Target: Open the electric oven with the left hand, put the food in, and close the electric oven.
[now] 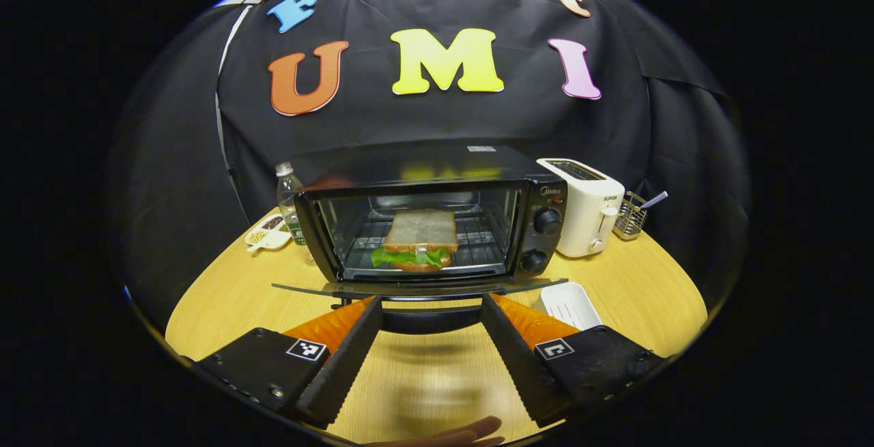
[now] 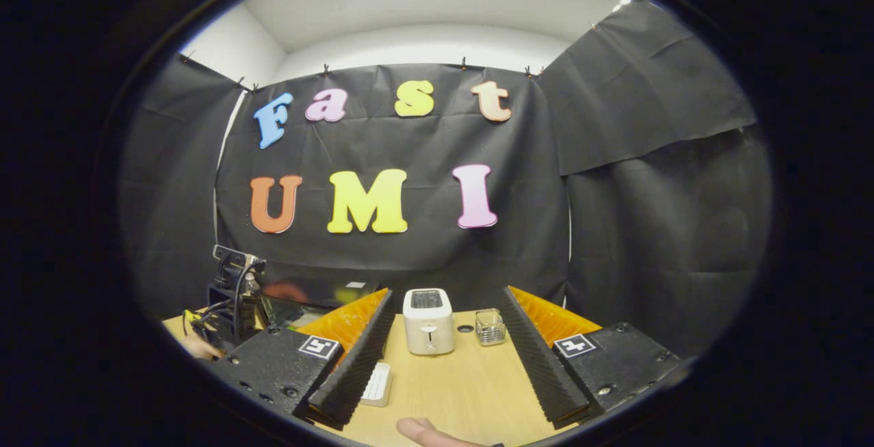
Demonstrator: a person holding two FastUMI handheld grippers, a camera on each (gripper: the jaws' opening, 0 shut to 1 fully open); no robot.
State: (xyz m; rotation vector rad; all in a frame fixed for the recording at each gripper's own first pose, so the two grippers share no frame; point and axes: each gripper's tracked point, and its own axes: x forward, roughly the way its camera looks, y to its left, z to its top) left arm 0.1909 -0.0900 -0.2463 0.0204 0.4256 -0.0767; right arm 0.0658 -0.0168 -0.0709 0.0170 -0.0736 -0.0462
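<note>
Oven work first: my left gripper (image 1: 429,321) has its two fingers spread wide, and between their far tips sits the dark curved handle (image 1: 429,317) of the black electric oven (image 1: 437,218). I cannot tell whether either tip touches that handle. The glass door (image 1: 416,288) is dropped down flat, nearly level with the round pale wooden table (image 1: 642,297), and the oven cavity stands open just beyond it. On the wire rack inside lies the sandwich of sliced bread with green lettuce (image 1: 418,241), roughly in the middle of the cavity. Two black knobs sit on the oven's right panel. Just right of the door edge lies a small white ribbed tray (image 1: 568,304). Farther right, beside the oven, stands a white two-slot toaster (image 1: 586,205), and beyond that a small wire basket (image 1: 629,216) with a utensil handle poking out. To the left of the oven I see a clear plastic bottle (image 1: 287,194) and a small white dish of grains (image 1: 268,234). A fingertip shows at the near edge of the left gripper view.

My right gripper (image 2: 447,358) is held up and back with its fingers wide apart and nothing between them. Past them the toaster stands far off on the table with the wire basket to its right. The other gripper and its cables show at the far left, with the hand that holds it.
</note>
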